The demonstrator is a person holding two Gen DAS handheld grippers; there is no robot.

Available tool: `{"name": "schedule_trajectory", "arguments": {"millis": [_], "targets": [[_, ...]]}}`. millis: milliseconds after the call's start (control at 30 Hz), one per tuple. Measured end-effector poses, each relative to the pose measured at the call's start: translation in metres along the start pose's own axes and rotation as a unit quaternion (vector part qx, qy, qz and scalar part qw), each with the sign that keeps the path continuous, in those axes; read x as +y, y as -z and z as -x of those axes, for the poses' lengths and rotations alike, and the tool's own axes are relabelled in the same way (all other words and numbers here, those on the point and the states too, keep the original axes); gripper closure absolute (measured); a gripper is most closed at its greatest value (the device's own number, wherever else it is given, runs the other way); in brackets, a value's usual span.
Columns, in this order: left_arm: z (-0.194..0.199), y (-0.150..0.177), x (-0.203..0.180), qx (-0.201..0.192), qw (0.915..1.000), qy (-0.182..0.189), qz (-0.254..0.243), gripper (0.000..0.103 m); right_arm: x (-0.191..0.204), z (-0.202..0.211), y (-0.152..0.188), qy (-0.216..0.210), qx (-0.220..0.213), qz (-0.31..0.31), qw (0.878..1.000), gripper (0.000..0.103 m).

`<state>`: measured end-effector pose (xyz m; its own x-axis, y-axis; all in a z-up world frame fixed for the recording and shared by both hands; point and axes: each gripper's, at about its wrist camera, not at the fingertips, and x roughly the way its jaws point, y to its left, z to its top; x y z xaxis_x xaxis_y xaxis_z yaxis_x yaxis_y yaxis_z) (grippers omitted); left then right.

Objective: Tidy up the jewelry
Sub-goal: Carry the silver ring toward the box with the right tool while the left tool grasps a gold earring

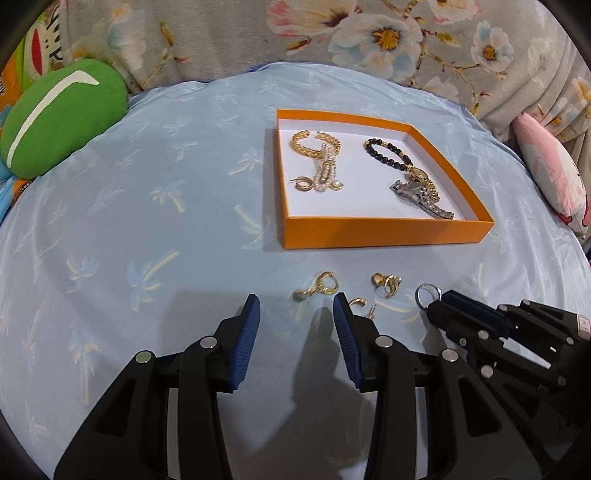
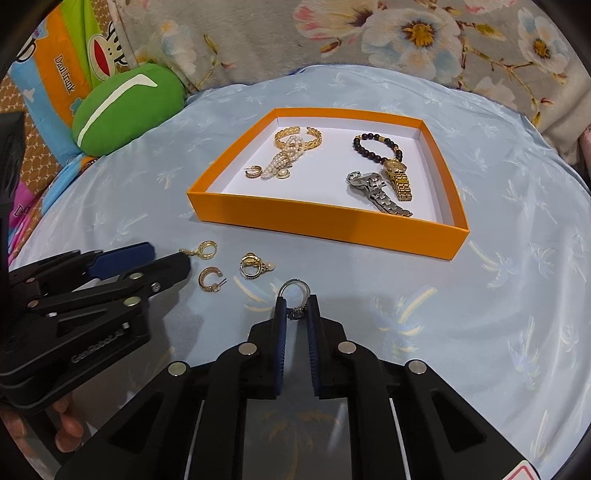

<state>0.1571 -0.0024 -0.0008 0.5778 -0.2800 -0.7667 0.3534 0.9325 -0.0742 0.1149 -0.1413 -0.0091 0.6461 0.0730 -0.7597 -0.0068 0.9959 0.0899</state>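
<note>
You can read "Daulfrank" on the orange cartoon-print fabric [image 2: 61,74] past the bed's far-left edge, and "GenRobot.AI" embossed on the left gripper [image 2: 168,260] body.

A light blue palm-print cloth [image 2: 480,295] covers the surface. A green cushion [image 2: 125,107] lies at its far left, a floral fabric [image 2: 406,33] runs behind, and a pink pillow [image 1: 550,166] sits far right.

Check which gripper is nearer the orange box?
Neither clearly. Left gripper hangs open and right gripper grips the silver ring; both sit short of the orange box.
</note>
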Motion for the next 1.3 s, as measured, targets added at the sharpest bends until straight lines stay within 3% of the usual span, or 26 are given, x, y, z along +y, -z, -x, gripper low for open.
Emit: {"name": "schedule_trajectory", "arguments": {"millis": [333, 567, 1033, 1300], "targets": [[-0.014, -0.009, -0.013, -0.004, 0.9999, -0.003, -0.016, 0.066, -0.006, 0.001, 0.000, -0.003, -0.001, -0.011, 1.000, 0.093], [-0.012, -0.007, -0.014, -0.004, 0.9997, 0.014, -0.021, 0.097, -0.009, 0.002, -0.001, -0.006, -0.004, -0.015, 1.000, 0.093], [0.013, -0.006, -0.013, -0.024, 0.9994, 0.026, -0.007, 0.100, -0.017, 0.021, -0.005, -0.009, -0.026, -0.025, 0.999, 0.093], [0.036, -0.026, -0.014, -0.050, 0.9984, 0.024, -0.009, 0.100, -0.030, 0.040, -0.027, -0.006, -0.053, -0.030, 0.998, 0.093]]}}
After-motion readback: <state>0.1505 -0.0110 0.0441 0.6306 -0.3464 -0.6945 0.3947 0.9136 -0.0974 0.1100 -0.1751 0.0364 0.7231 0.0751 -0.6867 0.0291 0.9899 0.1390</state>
